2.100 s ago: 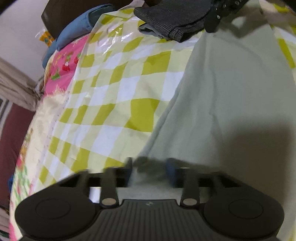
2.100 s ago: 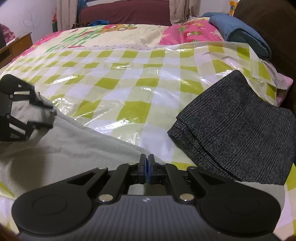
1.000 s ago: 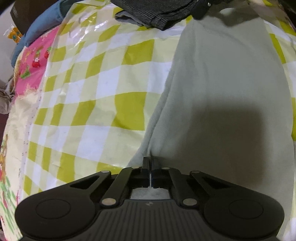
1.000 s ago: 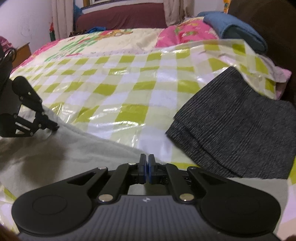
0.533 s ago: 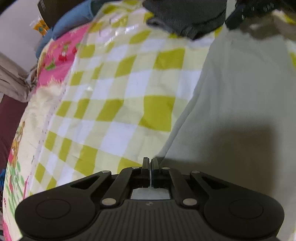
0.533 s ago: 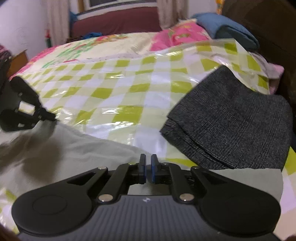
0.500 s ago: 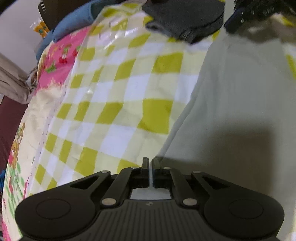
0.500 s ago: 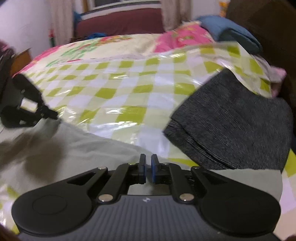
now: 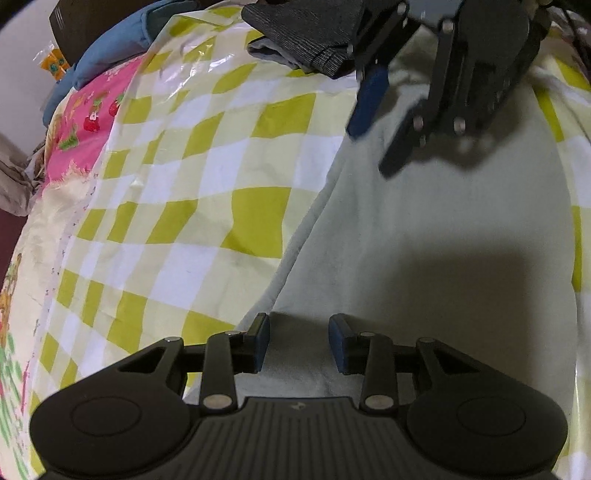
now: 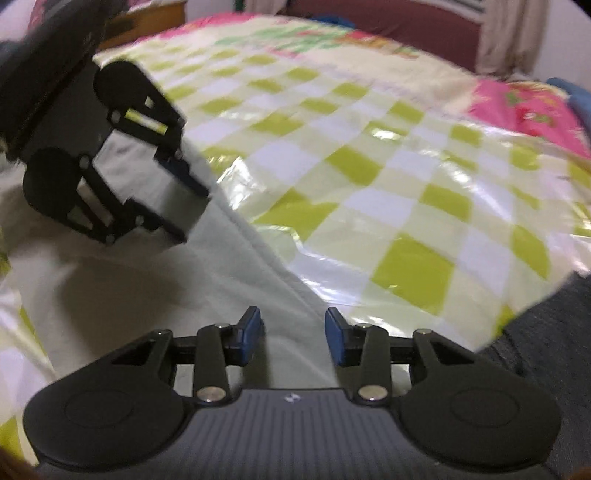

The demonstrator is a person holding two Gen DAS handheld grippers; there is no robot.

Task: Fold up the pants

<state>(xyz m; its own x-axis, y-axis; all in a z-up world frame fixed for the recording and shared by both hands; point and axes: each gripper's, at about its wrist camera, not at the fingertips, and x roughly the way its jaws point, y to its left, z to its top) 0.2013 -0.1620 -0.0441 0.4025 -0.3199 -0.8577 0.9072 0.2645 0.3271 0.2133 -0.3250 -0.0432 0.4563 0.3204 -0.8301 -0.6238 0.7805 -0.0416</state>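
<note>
Pants [image 9: 461,236] cut off — dark folded garment [image 9: 314,29] too.

No readable text, number or brand is seen anywhere. Only a small unlettered emblem is found on each gripper body.

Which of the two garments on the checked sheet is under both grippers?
The pale grey-green pants, spread flat under both open grippers; the dark ribbed garment lies folded beyond them, untouched.
</note>
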